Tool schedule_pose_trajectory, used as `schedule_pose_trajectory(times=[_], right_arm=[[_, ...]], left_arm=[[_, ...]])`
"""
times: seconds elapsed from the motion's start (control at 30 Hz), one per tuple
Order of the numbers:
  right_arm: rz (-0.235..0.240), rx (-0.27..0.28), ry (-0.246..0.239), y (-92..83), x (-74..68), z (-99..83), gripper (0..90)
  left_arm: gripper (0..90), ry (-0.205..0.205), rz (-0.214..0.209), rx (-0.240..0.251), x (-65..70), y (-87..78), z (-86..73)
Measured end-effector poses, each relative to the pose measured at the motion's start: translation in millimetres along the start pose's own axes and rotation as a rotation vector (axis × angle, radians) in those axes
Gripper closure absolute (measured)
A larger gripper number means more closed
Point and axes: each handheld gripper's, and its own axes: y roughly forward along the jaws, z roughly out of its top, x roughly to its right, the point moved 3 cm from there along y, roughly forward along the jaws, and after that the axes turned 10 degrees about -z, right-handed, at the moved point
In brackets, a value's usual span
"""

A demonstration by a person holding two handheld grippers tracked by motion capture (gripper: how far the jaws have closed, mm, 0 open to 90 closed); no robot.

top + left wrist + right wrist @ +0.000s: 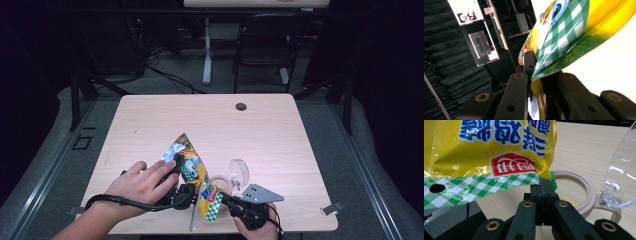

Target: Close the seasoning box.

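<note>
Both sets of fingers clamped on yellow seasoning packet (196,172), tilted mouth-down over open jar (218,184) on table (280,135), evidently for pouring powder.

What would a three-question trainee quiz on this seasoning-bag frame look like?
1. True or false: both claws grip the yellow bag.
2. The jar's clear lid is: A) shut, B) flipped open, C) lying off the table.
3. What lies inside the jar?

Key: 1 true, the left claw and the right claw each pinch an edge. 2 B. 3 a little pale powder.
</note>
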Motion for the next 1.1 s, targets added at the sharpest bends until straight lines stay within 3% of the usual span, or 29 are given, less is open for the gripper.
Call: schedule_pose_trajectory(times=[0.33,0.67,1.1], right_arm=[[0.001,0.002,0.0,-0.3,0.7,0.3,90.0],[-0.005,0.0,-0.005,0.6,1.4,0.0,90.0],[0.003,0.008,-0.005,4.3,-0.3,1.9,90.0]], left_arm=[[83.4,-0.007,-0.007,-0.003,1.1,0.8,-1.0],[83.5,-0.071,-0.032,0.023,7.6,6.7,-5.4],[83.5,-0.094,-0.04,0.029,10.2,9.3,-11.2]])
